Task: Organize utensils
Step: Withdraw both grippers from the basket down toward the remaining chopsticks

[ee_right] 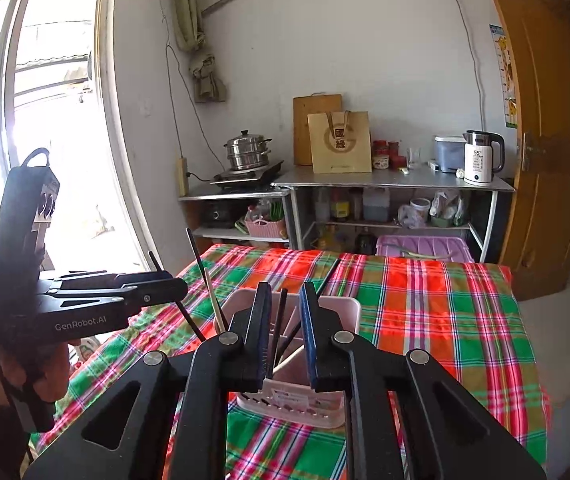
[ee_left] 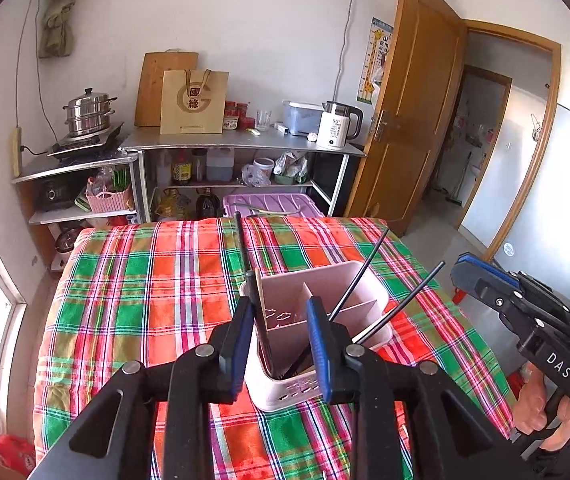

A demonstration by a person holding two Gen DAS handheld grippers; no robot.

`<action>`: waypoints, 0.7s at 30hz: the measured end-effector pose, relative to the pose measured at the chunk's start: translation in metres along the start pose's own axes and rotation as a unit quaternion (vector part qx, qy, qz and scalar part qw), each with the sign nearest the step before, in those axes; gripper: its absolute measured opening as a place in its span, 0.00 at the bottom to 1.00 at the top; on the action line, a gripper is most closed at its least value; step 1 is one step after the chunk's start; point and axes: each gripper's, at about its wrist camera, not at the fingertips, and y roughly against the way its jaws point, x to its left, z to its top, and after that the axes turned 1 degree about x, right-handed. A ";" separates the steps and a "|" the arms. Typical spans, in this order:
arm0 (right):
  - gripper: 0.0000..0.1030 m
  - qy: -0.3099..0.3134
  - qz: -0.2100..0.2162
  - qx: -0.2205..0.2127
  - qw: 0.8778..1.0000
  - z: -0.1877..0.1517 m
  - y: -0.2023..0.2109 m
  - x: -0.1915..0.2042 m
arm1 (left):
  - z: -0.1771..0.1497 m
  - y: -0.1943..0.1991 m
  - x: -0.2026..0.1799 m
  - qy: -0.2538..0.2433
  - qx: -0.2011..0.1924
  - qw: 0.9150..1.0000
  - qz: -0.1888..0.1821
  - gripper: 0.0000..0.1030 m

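A pink divided utensil holder point(ee_left: 361, 280) point(ee_right: 341, 308) stands on the plaid tablecloth point(ee_left: 145, 280). Several dark chopsticks point(ee_left: 365, 276) lean out of its compartments. My left gripper point(ee_left: 281, 308) hovers over the holder's near left side, jaws apart, with one dark chopstick point(ee_left: 241, 244) standing loose by its left finger. My right gripper point(ee_right: 285, 292) is over the holder too, jaws a little apart. Dark chopsticks point(ee_right: 281, 320) stand between them untouched. A pale wooden chopstick point(ee_right: 213, 300) leans to the left. Each gripper shows in the other's view: the right gripper point(ee_left: 465, 268), the left gripper point(ee_right: 165, 284).
Behind the table a metal shelf unit point(ee_left: 245, 140) carries a white kettle point(ee_left: 337, 124), a paper bag point(ee_left: 193, 100) and a steel steamer pot point(ee_left: 89, 112). A purple bin lid point(ee_left: 269, 204) sits just past the table's far edge. An open wooden door point(ee_left: 413, 100) is at the right.
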 end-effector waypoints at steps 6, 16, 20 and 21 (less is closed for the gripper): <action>0.14 0.007 -0.012 -0.006 1.000 -0.019 0.033 -0.004 | -0.023 0.040 -0.009 -0.002 -0.038 0.999 -0.001 0.26; 0.14 -0.014 -0.038 0.019 0.999 -0.061 0.069 -0.026 | -0.077 0.062 -0.041 -0.006 -0.046 0.999 -0.024 0.26; 0.14 -0.028 -0.059 0.038 0.997 -0.080 0.072 -0.040 | -0.095 0.054 -0.053 -0.003 -0.029 0.999 -0.033 0.26; 0.14 -0.034 -0.063 0.043 0.997 -0.085 0.072 -0.045 | -0.098 0.050 -0.055 -0.002 -0.022 0.999 -0.035 0.26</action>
